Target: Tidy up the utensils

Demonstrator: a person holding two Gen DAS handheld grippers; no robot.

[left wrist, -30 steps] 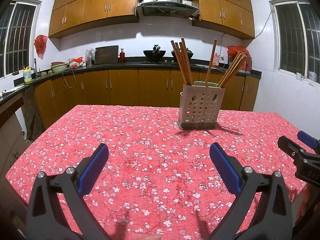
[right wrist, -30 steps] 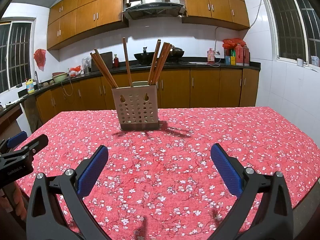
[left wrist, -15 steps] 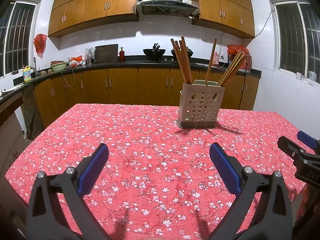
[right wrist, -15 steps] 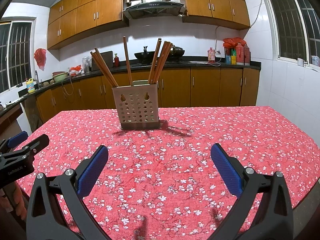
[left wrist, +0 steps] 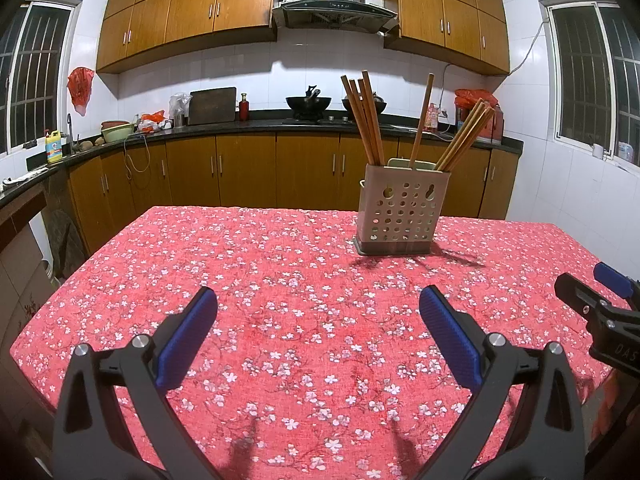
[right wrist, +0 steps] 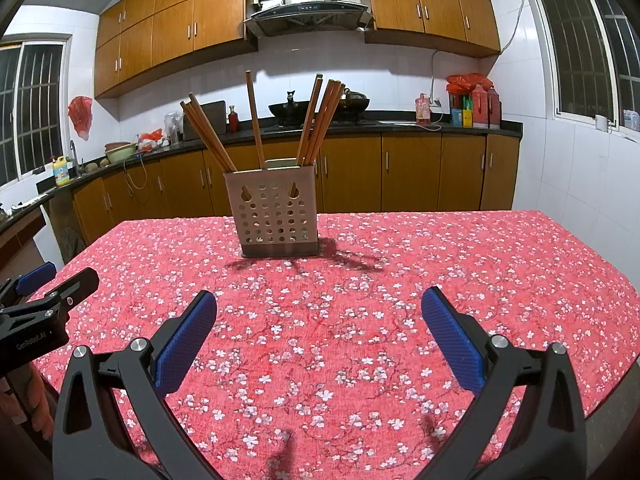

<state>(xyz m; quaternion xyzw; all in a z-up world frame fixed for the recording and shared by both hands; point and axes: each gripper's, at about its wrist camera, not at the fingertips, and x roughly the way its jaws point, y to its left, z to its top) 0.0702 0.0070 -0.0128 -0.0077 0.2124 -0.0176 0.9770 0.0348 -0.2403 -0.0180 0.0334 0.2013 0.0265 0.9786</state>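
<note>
A beige perforated utensil holder (left wrist: 402,214) stands upright on the red floral tablecloth (left wrist: 280,320), towards the far side; it also shows in the right wrist view (right wrist: 276,216). Several wooden chopsticks (left wrist: 366,118) stand in it, leaning left, middle and right; they show in the right wrist view too (right wrist: 320,116). My left gripper (left wrist: 318,334) is open and empty above the near part of the table. My right gripper (right wrist: 318,334) is open and empty, likewise well short of the holder. Each gripper shows at the edge of the other's view, the right (left wrist: 600,308) and the left (right wrist: 44,304).
The table's near edge lies just under both grippers. Brown kitchen cabinets (left wrist: 248,172) and a dark counter with a wok (left wrist: 308,102) run behind the table. White tiled walls with windows (left wrist: 580,80) flank the room.
Both grippers have stayed open and almost still. The view has drifted very slightly; the holder and chopsticks have not moved.
</note>
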